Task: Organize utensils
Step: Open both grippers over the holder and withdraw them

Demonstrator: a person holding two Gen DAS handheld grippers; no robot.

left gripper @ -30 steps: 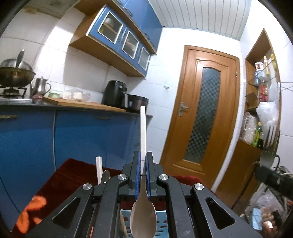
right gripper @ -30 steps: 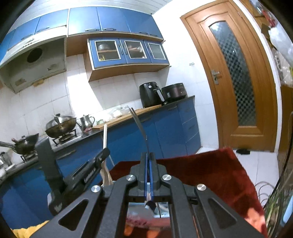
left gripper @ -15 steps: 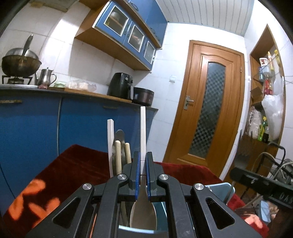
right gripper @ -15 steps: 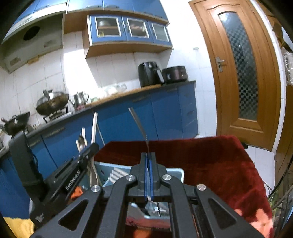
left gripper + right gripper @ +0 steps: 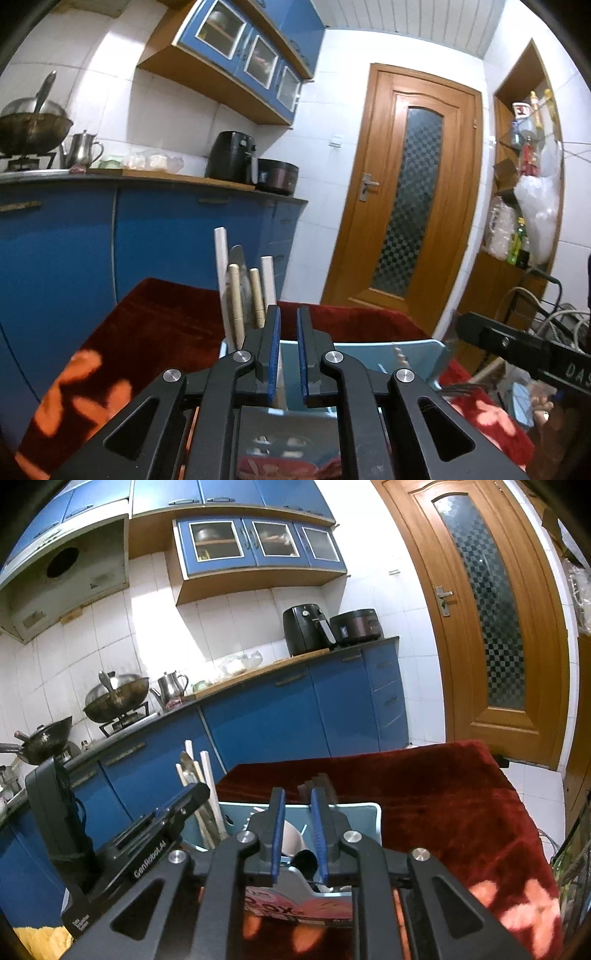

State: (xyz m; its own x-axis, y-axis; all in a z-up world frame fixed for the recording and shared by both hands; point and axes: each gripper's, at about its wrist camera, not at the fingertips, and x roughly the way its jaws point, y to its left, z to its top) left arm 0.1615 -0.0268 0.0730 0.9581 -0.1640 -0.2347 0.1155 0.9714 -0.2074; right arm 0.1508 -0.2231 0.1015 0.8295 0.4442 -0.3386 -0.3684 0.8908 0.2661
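Pale handles (image 5: pixel 222 273) stand upright in the blue holder (image 5: pixel 413 350); their lower ends are hidden. Left tongs (image 5: pixel 287 354) and right tongs (image 5: pixel 297 838) gape empty.

- Right gripper (image 5: pixel 297 830): jaws parted, nothing between them.
- Pale blue caddy (image 5: pixel 375 821) below, on red cloth (image 5: pixel 443 812).
- Upright utensil handles (image 5: pixel 201 775) at its left.

Dark red cloth (image 5: pixel 443 805) with orange flower shapes, pale blue caddy (image 5: pixel 413 350) on it. White and tan handles (image 5: pixel 236 288) poking up. Blue pads (image 5: pixel 275 354) on black grippers. Blue cabinets (image 5: pixel 295 716), white tiles (image 5: pixel 110 642), brown door (image 5: pixel 413 206) with chequered glass.
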